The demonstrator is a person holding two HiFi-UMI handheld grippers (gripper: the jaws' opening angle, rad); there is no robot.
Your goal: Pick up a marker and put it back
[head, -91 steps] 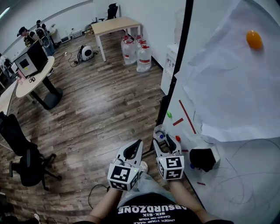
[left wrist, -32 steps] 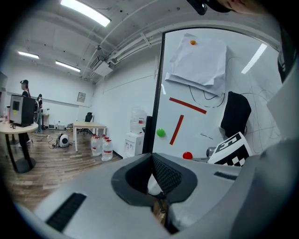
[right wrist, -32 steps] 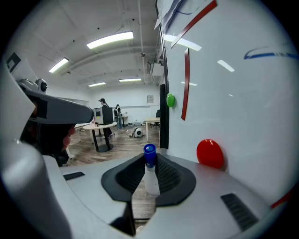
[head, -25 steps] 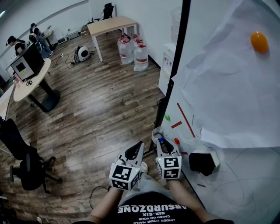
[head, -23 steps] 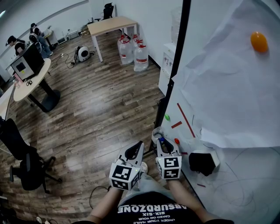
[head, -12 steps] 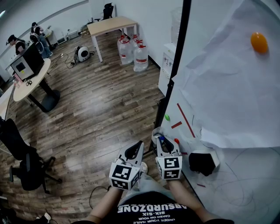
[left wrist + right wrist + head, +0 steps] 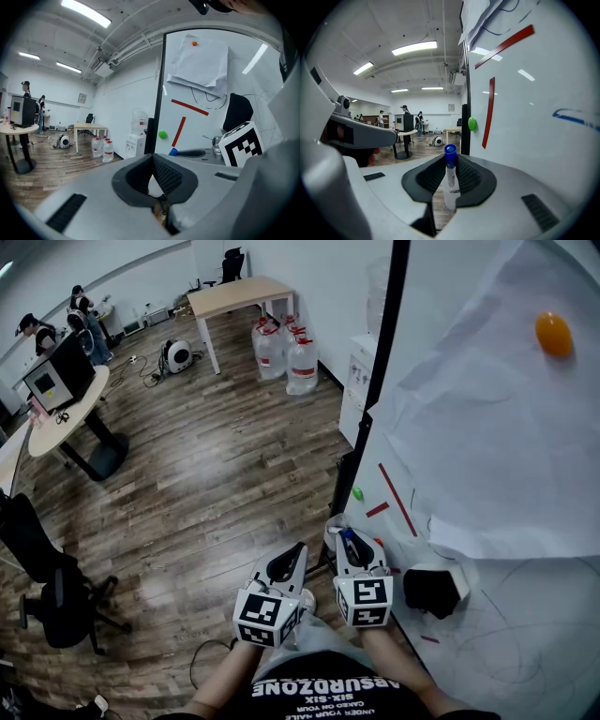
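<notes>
The right hand-held gripper [image 7: 347,545], closed on the blue-capped marker [image 7: 450,174], is now slightly higher than before; the left hand-held gripper [image 7: 292,557] stays shut.

Water jugs [image 7: 289,354] nr wood table [image 7: 240,293]; orange magnet [image 7: 553,334] on paper [image 7: 487,427]

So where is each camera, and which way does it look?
Head view: on the person's head, looking steeply down at the floor and whiteboard; shows both arms, the left hand-held gripper and right hand-held gripper.
Left gripper view: rides the left hand-held gripper, looking along its shut, empty jaws at the whiteboard; the right one's cube shows.
Right gripper view: rides the right hand-held gripper, looking along the whiteboard into the room; its jaws hold a marker.
All three share the green magnet.
</notes>
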